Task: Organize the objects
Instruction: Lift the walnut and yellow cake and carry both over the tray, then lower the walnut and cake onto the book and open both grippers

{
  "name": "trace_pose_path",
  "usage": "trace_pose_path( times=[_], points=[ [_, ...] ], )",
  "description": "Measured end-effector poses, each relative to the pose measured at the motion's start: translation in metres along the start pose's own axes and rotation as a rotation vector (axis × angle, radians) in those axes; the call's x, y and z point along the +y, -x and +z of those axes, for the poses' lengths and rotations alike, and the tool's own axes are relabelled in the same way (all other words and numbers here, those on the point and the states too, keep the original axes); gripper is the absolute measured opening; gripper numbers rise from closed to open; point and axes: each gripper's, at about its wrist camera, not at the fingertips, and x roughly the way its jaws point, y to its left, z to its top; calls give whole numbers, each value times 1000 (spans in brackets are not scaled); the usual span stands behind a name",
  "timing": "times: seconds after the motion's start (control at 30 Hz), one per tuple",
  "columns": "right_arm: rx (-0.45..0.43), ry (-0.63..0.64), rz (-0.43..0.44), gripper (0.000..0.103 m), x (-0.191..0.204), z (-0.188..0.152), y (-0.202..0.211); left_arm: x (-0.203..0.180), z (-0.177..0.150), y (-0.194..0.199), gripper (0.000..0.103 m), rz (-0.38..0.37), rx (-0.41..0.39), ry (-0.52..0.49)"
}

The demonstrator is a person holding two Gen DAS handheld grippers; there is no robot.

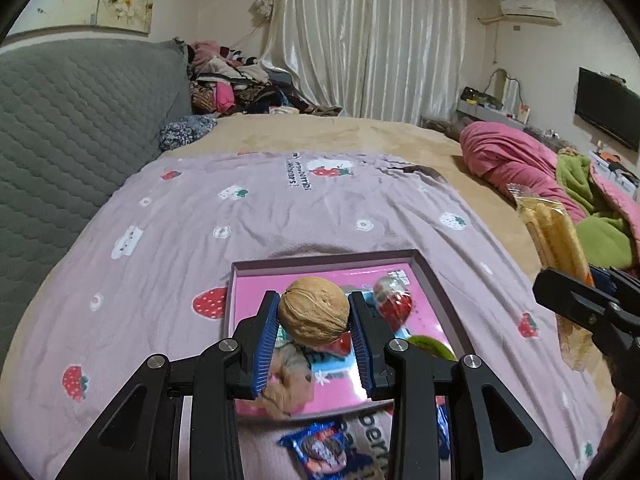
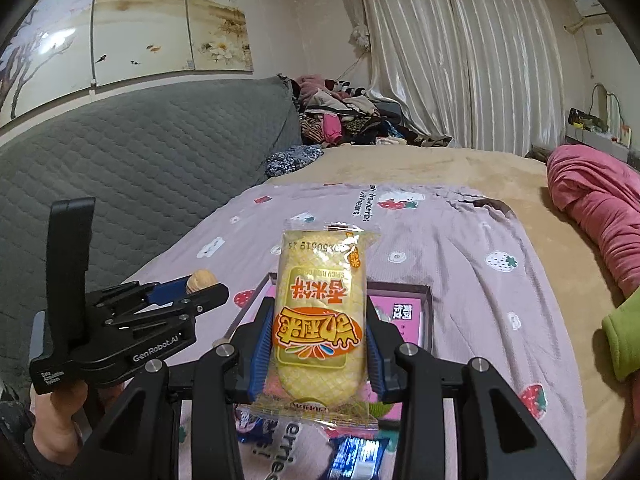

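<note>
My left gripper point(image 1: 314, 314) is shut on a brown walnut point(image 1: 313, 311), held above a shallow pink-bottomed box point(image 1: 434, 276) on the lilac strawberry-print cloth point(image 1: 240, 220). In the right wrist view that same left gripper point(image 2: 200, 286) shows at the left with the walnut point(image 2: 201, 281) at its tips. My right gripper point(image 2: 320, 320) is shut on a yellow rice-cracker packet point(image 2: 320, 312), held upright above the box point(image 2: 424, 304). The packet point(image 1: 556, 236) also shows at the right of the left wrist view. Red and green wrapped things point(image 1: 396, 304) lie in the box.
A blue snack packet point(image 1: 320, 448) lies on the cloth in front of the box. A grey quilted headboard point(image 1: 72, 128) runs along the left. A pink and green quilt point(image 1: 540, 168) is heaped at the right, clothes point(image 1: 228, 80) are piled at the back. A hand point(image 2: 56, 416) holds the left gripper.
</note>
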Motion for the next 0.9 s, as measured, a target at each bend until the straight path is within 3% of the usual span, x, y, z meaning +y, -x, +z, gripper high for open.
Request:
trace_pose_path(
  times=[0.23, 0.57, 0.9],
  points=[
    [-1, -25, 1, 40, -14, -3, -38, 15, -3, -47, 36, 40, 14, 27],
    [43, -71, -13, 40, -23, -35, -96, 40, -22, -108, 36, 47, 36, 65],
    [147, 2, -64, 40, -16, -65, -142, 54, -46, -161, 36, 85, 82, 46]
  ],
)
